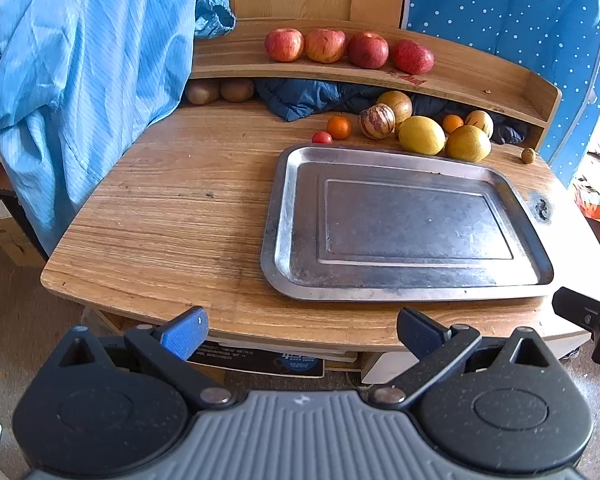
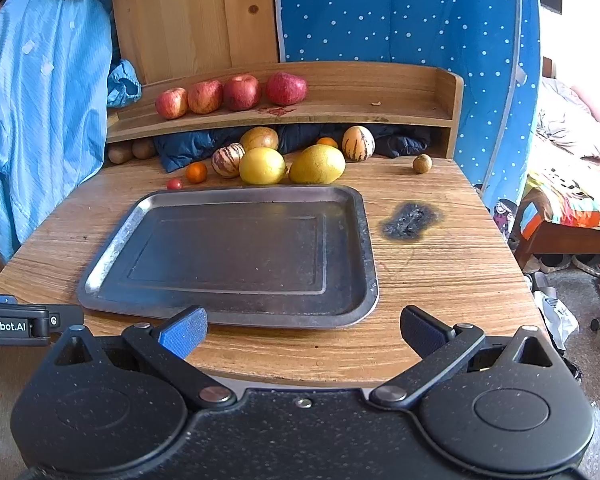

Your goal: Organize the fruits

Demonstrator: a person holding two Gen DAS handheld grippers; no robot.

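Behind the tray, along its far rim, the fruits lie loose on the bench, straight ahead of both jaws and well apart. Right gripper seems nearer them; left gripper faces them slantwise. Both jaws are spread, holding nothing. 4 apples sit on the shelf.

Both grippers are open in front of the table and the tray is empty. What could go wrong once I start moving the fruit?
1. The lemons and striped fruit crowd together behind the tray; reaching for one may nudge others into rolling.
2. The cherry tomato is small and soft, so the right gripper might crush or flick it.
3. The apples sit on the raised shelf; one knocked off could drop onto the fruit below.
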